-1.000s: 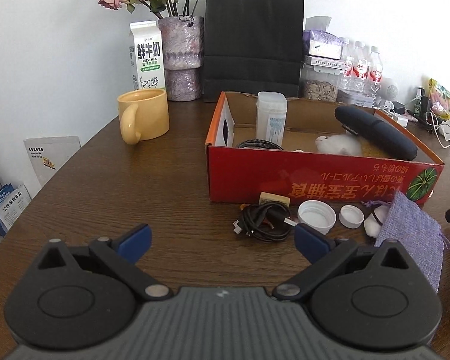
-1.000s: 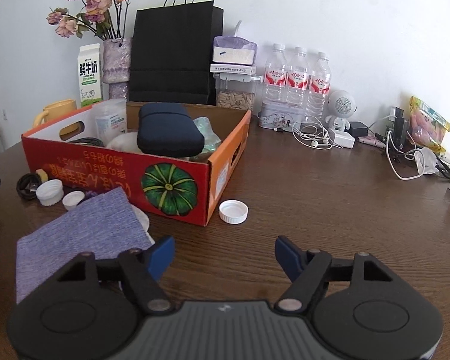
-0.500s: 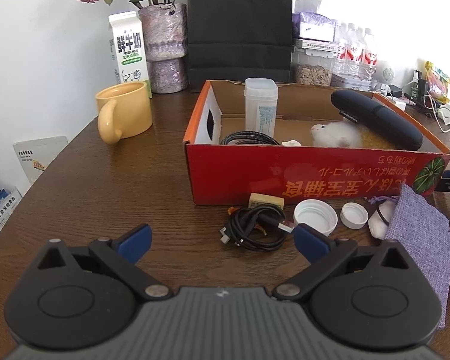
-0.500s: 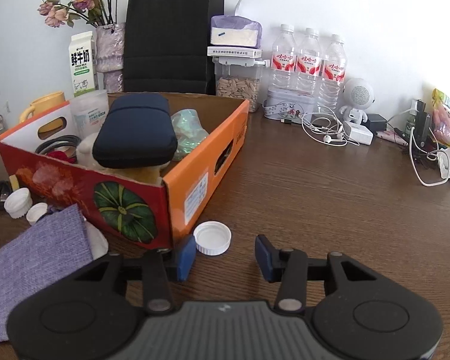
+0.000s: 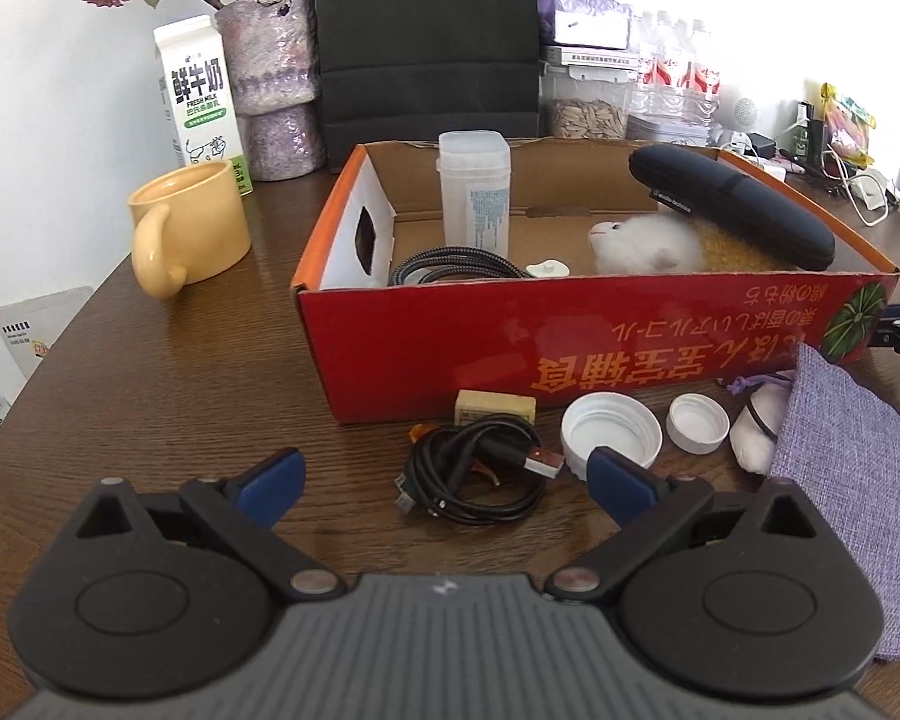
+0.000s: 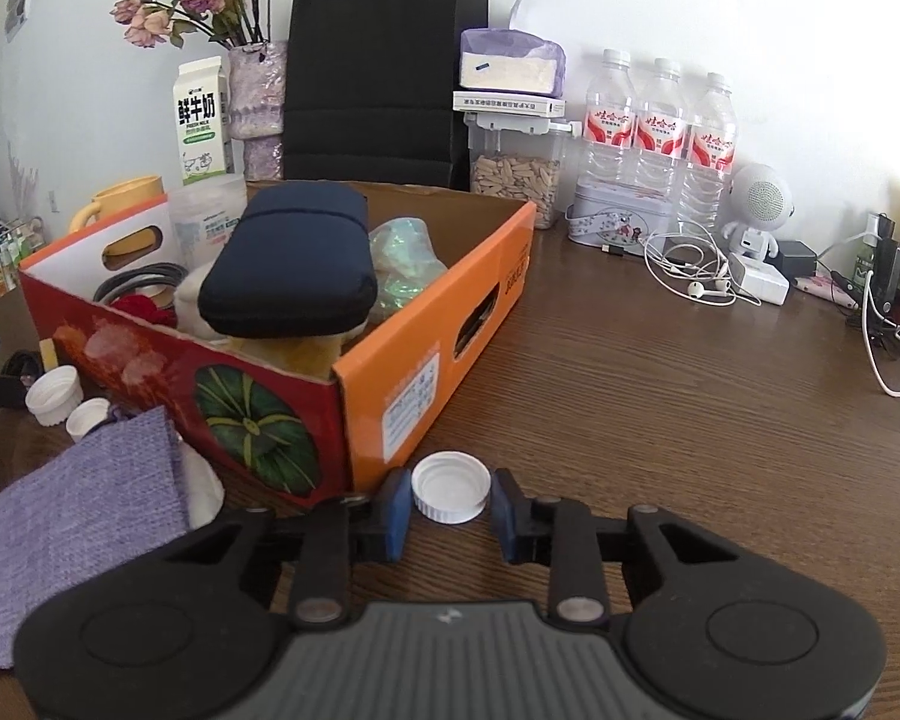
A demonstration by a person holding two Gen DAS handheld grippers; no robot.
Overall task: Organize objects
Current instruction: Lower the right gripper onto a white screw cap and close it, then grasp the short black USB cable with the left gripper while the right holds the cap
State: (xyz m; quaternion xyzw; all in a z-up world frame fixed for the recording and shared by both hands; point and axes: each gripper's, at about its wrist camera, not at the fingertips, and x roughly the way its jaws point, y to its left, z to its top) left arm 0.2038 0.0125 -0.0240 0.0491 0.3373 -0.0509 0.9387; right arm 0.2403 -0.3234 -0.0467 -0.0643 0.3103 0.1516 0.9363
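A red and orange cardboard box [image 5: 570, 330] [image 6: 426, 360] holds a black case [image 5: 732, 204], a clear container [image 5: 474, 192], a cable and soft items. Against its orange corner on the table lies a white cap [image 6: 450, 487]. My right gripper [image 6: 451, 507] is closing on this cap, and its blue pads [image 6: 397, 504] meet the cap's two sides. My left gripper [image 5: 444, 468] is open and empty, just short of a coiled black USB cable [image 5: 480, 480]. Beside the cable lie two more white caps [image 5: 611, 433], a small yellow block [image 5: 495, 407] and a purple cloth pouch [image 5: 840, 480] [image 6: 72, 510].
A yellow mug [image 5: 189, 222], milk carton [image 5: 201, 102], flower vase [image 5: 273, 78] and black paper bag [image 5: 426, 36] stand behind the box. Water bottles [image 6: 660, 132], a seed jar [image 6: 513, 180], a tin, earphones [image 6: 696, 276] and chargers crowd the back right. Bare wood [image 6: 690, 420] lies right of the box.
My right gripper moved up to the lone white cap by the box corner and its jaws narrowed around it. The left gripper drew closer to the black cable, still open.
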